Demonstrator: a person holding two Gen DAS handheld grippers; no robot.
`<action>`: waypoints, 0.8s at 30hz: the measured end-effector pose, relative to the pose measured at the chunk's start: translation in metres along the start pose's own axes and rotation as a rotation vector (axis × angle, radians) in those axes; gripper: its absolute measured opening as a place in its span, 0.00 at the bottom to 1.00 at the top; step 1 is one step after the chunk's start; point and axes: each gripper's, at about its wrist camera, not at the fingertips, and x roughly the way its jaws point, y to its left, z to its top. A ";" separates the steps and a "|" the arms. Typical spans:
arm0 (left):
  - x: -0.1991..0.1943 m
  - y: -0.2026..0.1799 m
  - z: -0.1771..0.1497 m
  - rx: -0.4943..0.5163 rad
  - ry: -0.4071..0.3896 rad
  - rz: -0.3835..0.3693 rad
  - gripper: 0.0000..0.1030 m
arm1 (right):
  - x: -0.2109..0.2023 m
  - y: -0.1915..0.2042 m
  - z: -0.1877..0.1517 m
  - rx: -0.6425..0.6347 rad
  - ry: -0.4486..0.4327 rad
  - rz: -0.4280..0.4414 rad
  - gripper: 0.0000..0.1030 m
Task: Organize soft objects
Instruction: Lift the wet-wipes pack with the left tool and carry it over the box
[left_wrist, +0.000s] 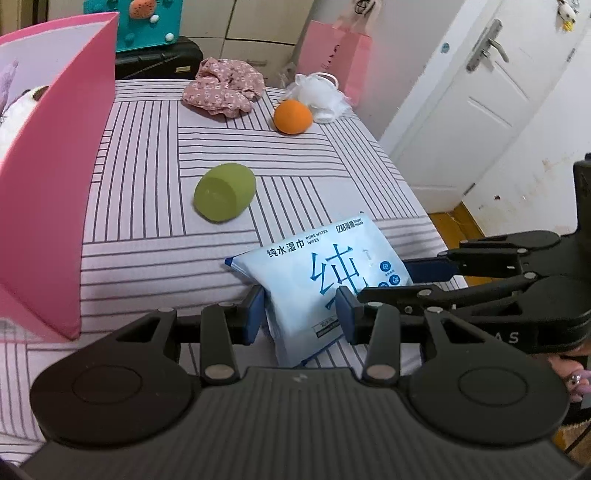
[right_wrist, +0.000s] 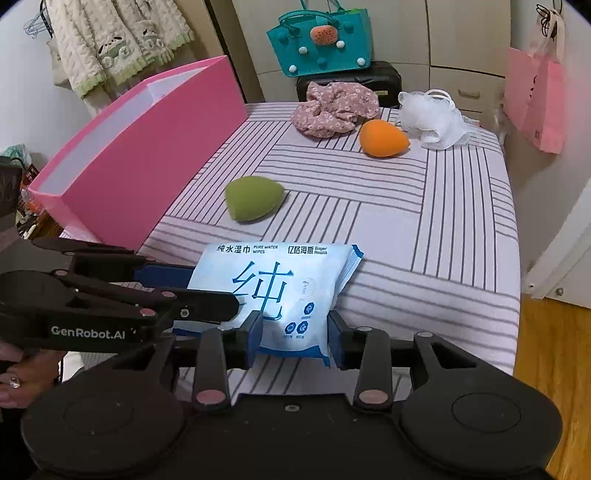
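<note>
A light blue pack of wet wipes (left_wrist: 314, 273) (right_wrist: 273, 269) hangs just above the near edge of the striped bed (left_wrist: 147, 258) (right_wrist: 424, 240). My left gripper (left_wrist: 301, 319) (right_wrist: 214, 290) is shut on its one end. My right gripper (right_wrist: 295, 334) (left_wrist: 388, 282) has a pad on each side of the other end. A green egg-shaped sponge (left_wrist: 225, 192) (right_wrist: 253, 199) lies mid-bed. Farther back are an orange sponge (left_wrist: 293, 116) (right_wrist: 384, 138), a floral scrunchie (left_wrist: 221, 88) (right_wrist: 332, 109) and a white mesh pouf (left_wrist: 321, 96) (right_wrist: 432, 118). An open pink box (left_wrist: 55, 184) (right_wrist: 147, 155) stands along the left.
A white plush toy (left_wrist: 14, 110) shows inside the pink box. Behind the bed stand a black case (right_wrist: 369, 77) and a teal bag (right_wrist: 321, 40). A pink paper bag (right_wrist: 535, 103) hangs at the right. The bed drops off to a wooden floor (right_wrist: 554, 369) on the right.
</note>
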 end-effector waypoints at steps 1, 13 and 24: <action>-0.004 -0.001 -0.002 0.005 0.004 -0.002 0.39 | -0.003 0.002 -0.001 0.004 0.001 0.001 0.44; -0.060 -0.002 -0.008 0.108 0.030 -0.029 0.39 | -0.037 0.051 -0.005 -0.053 0.011 0.017 0.50; -0.122 0.019 -0.008 0.185 -0.015 -0.017 0.39 | -0.063 0.101 0.010 -0.125 -0.015 0.097 0.52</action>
